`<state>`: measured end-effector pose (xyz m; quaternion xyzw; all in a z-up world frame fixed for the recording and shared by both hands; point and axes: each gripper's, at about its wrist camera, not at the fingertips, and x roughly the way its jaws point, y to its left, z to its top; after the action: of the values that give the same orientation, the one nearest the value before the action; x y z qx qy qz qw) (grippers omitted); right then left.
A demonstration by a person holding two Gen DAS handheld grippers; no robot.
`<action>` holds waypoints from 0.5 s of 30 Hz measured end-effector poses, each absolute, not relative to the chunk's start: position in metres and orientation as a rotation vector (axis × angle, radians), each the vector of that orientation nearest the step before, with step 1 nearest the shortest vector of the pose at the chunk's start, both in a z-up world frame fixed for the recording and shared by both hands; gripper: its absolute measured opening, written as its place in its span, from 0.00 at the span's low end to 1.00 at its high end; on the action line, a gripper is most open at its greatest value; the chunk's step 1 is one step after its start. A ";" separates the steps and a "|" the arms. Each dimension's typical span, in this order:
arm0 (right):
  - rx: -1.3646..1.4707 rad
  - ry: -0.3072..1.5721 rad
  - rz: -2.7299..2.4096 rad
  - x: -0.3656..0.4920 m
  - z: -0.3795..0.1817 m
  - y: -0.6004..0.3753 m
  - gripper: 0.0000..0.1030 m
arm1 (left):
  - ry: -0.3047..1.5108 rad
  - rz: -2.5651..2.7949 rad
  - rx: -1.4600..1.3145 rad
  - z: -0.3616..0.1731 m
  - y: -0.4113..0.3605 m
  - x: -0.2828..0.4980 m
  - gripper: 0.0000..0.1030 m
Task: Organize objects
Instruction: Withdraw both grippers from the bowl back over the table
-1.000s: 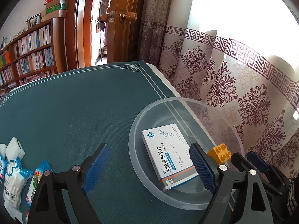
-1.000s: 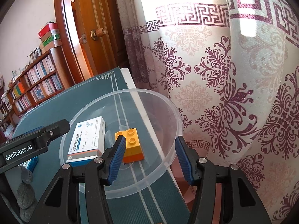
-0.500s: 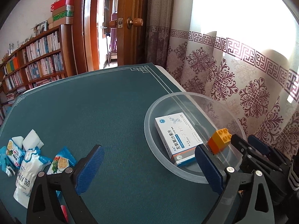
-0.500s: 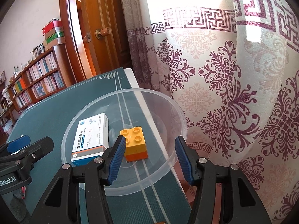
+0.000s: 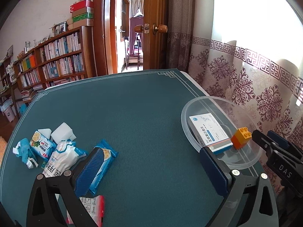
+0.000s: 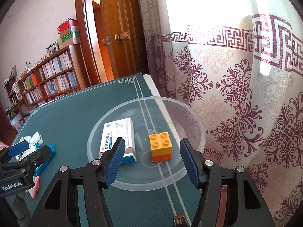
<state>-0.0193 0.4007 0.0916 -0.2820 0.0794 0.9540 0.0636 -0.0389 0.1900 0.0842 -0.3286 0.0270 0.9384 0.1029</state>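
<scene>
A clear plastic bowl [image 5: 191,138] [image 6: 197,121] sits at the table's right edge by the curtain. It holds a white medicine box [image 5: 210,131] [image 6: 118,135] and a yellow-orange toy brick [image 5: 240,138] [image 6: 161,146]. My left gripper [image 5: 151,168] is open and empty above the green mat, between the bowl and a pile of snack packets [image 5: 62,157]. A blue packet [image 5: 103,162] lies under its left finger. My right gripper [image 6: 152,160] is open and empty, just in front of the bowl, with the brick between its fingers' line.
The green mat [image 5: 123,113] covers the table. White sponges [image 5: 63,134] and a red-edged sachet [image 5: 92,208] lie with the packets. The curtain [image 6: 236,94] hangs close on the right. A bookshelf [image 5: 53,62] and open door [image 5: 153,28] stand beyond the table.
My left gripper has pulled back and swung left, away from the bowl, bringing the snack pile into view. My right gripper has drawn back slightly from the brick; both stay open.
</scene>
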 end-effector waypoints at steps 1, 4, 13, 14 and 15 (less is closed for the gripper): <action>-0.857 0.234 2.896 -0.018 0.092 0.396 0.61 | 0.098 2.788 -0.976 0.084 0.187 -0.039 0.99; -0.885 0.230 2.940 -0.014 0.094 0.380 0.62 | 0.139 2.817 -0.974 0.083 0.178 -0.035 0.99; -1.047 0.182 3.047 -0.006 0.080 0.325 0.64 | 0.150 2.936 -0.993 0.088 0.125 -0.027 0.99; -1.075 0.180 3.056 -0.005 0.077 0.318 0.65 | 0.141 2.948 -0.995 0.089 0.118 -0.027 0.99; -1.103 0.175 3.066 -0.005 0.074 0.311 0.65 | 0.128 2.959 -1.000 0.090 0.110 -0.027 0.99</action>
<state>-0.0053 0.3115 0.0741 -0.3373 0.0534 0.9379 -0.0606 -0.0266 0.1101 0.0898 -0.3199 0.0410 0.9465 0.0077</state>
